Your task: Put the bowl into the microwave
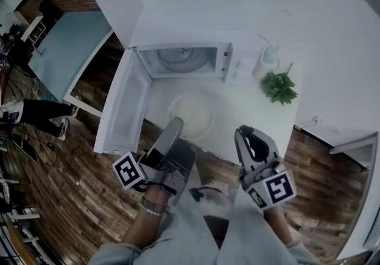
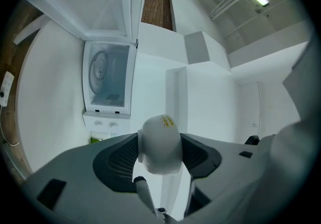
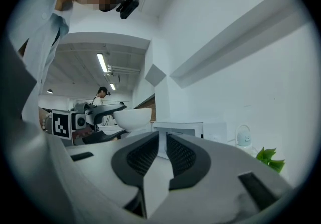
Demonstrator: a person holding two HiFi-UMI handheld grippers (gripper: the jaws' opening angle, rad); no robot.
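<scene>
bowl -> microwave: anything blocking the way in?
Nothing visible does. The bowl, held in the left gripper, is right in front of the microwave, whose door is swung wide open to the left. The cavity shows only its turntable. The right gripper, shut and empty, sits right of that path.

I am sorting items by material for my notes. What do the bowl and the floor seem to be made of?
The bowl looks like glazed ceramic, possibly hard plastic: opaque white, smooth, with a soft sheen. The floor looks like wood planks or wood-look laminate: brown strips of varied tone, with some shine.
</scene>
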